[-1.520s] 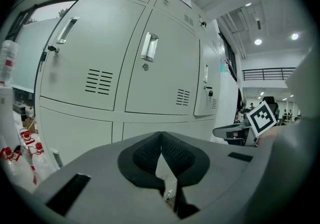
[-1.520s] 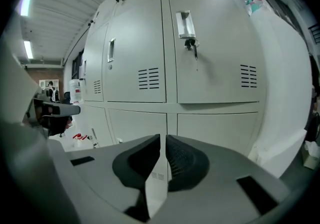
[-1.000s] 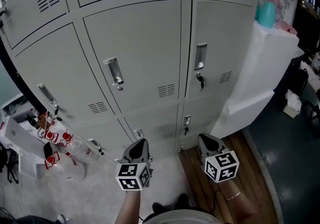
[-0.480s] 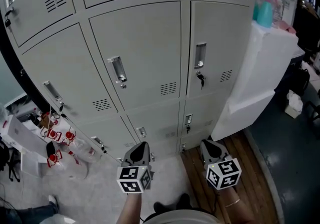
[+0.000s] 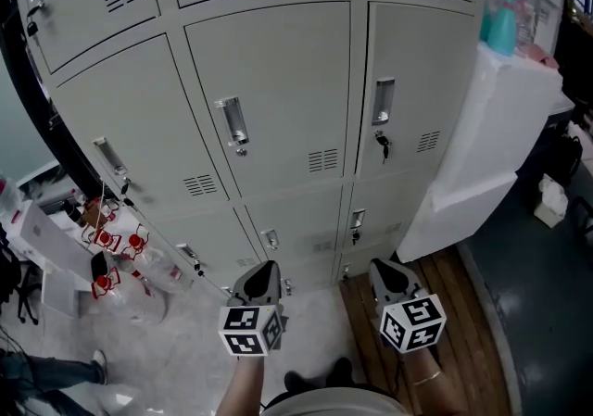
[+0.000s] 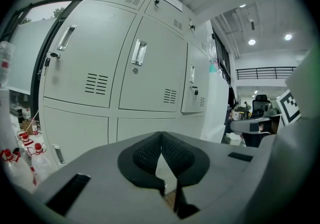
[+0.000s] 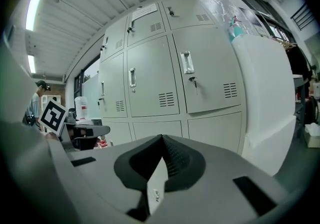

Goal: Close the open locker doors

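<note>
A bank of grey lockers [image 5: 269, 99] fills the head view, and every door in sight lies flush with its frame. The middle door has a metal handle [image 5: 232, 122]. The door to its right has a handle [image 5: 383, 101] with a key [image 5: 383, 147] hanging below it. My left gripper [image 5: 262, 273] is held low in front of the bottom row, shut and with nothing in it. Beside it my right gripper [image 5: 384, 271] is shut and empty too. In the left gripper view the left gripper [image 6: 161, 135] faces the lockers [image 6: 150, 73]. In the right gripper view the right gripper [image 7: 162, 138] faces the lockers [image 7: 200, 73].
A white cabinet [image 5: 491, 145] stands against the lockers' right side with a teal bottle [image 5: 500, 25] on top. Bottles with red labels [image 5: 116, 257] and white boxes [image 5: 37, 238] sit on the floor at left. A person's legs [image 5: 56, 372] show at bottom left.
The lockers have slid to the right in the head view. Both grippers stay shut low in the picture. A person's legs have come in at bottom left.
</note>
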`<state>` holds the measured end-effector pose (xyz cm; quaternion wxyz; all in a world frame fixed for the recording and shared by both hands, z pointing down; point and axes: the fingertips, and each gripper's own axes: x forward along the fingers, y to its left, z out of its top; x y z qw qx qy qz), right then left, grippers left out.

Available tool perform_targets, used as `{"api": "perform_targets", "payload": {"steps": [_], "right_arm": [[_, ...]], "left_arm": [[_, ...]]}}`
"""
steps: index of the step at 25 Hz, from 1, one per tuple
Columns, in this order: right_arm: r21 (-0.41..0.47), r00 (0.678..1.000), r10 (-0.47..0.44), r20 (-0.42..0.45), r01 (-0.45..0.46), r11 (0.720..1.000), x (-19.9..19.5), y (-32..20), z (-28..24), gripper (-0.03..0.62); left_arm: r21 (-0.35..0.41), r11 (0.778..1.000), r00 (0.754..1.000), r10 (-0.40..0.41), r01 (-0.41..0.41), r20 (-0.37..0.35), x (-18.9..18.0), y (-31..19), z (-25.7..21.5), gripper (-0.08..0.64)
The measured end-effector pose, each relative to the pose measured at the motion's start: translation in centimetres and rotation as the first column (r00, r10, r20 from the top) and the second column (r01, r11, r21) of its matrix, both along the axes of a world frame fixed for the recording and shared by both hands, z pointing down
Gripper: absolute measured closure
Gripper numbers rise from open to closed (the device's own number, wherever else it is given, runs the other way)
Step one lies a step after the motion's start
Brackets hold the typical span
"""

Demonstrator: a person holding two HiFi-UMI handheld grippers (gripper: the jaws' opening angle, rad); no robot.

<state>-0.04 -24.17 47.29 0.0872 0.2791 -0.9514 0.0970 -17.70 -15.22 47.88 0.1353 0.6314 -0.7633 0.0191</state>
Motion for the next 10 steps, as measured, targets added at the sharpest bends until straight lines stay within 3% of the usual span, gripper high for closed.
{"api": "perform_targets", "payload": {"steps": [10], "right_arm": [[-0.008, 1.0, -0.022, -0.004, 0.022, 1.0, -0.4, 0.66, 0.22, 0.589]], "left_arm": [[0.007, 1.0, 1.0, -0.008, 0.008, -0.001, -0.22, 0.49, -0.23, 0.54]]}}
